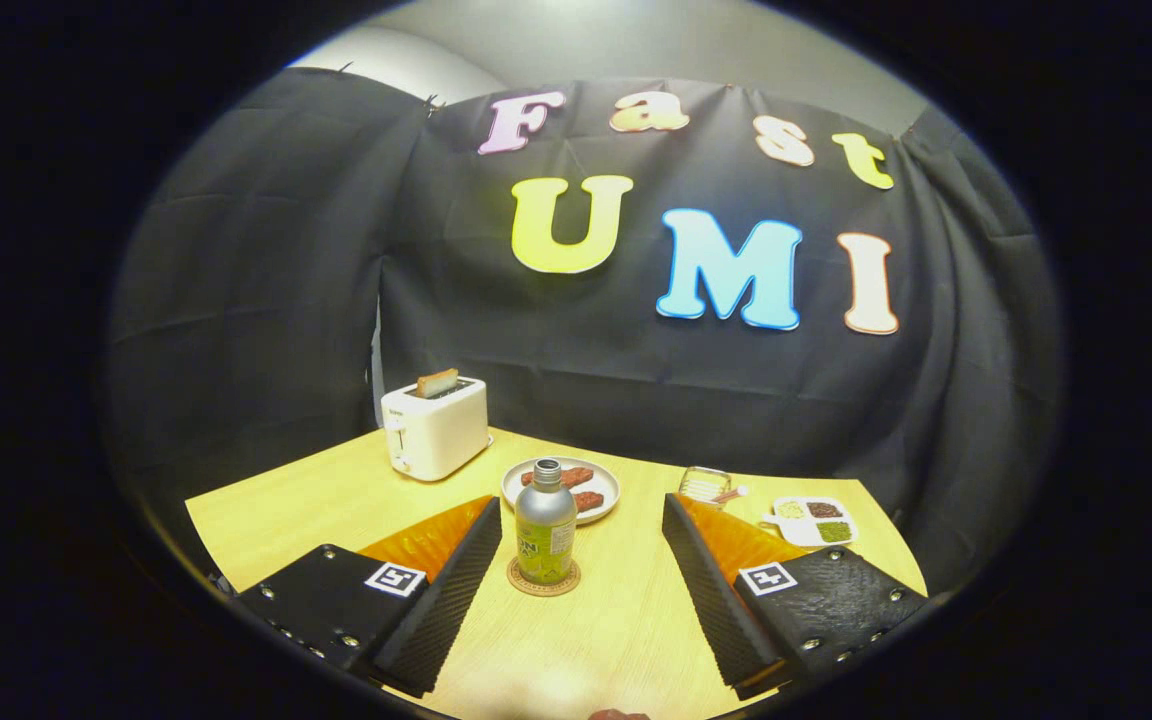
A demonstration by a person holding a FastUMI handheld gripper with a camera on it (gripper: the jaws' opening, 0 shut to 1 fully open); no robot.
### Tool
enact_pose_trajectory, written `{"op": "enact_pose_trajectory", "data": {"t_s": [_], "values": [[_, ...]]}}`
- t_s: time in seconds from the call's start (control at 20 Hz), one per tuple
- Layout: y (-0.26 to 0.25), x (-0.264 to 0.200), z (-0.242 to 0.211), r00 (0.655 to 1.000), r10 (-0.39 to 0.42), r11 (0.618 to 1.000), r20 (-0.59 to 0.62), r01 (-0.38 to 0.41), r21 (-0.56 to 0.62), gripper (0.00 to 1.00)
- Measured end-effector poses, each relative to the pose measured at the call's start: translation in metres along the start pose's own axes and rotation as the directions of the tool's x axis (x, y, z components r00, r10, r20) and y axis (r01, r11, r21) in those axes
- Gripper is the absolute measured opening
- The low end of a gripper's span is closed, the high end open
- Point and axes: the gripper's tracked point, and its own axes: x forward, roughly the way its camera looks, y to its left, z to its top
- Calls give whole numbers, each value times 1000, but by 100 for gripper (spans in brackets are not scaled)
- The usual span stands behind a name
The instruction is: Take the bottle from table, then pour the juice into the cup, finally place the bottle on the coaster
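The gripper [581, 520] fills the lower part of the frame, its two fingers [436, 610] spread wide apart and pressing on nothing. Between the fingertips, at lower centre, the bottle [545, 523] stands upright on the coaster [543, 580], clear of both fingers. The bottle has a grey upper body, a yellow-green label band and a metal cap. The coaster is a round brown disc lying flat on the table [596, 640], a light wood top that takes up the bottom of the picture.

Just beyond the bottle, at centre, a plate [608, 480] holds reddish-brown pieces of food. At centre left, near the table's far edge, a white toaster [434, 428] has a slice of bread [437, 381] sticking up from its slot. To the right of the plate, beyond the right fingertip, sits a small clear cup [704, 484]. Just right of it, a white divided dish [813, 520] carries brown and green contents in separate compartments. Black cloth hangs behind the table across the upper half of the frame.
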Motion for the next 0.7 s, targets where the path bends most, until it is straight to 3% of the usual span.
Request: {"op": "enact_pose_trajectory", "data": {"t_s": [0.3, 0.7], "values": [[-9, -47, 10, 997, -9, 1000, 83, 7, 28, 98], [-10, -53, 18, 993, 7, 1000, 121, -9, 8, 98]]}}
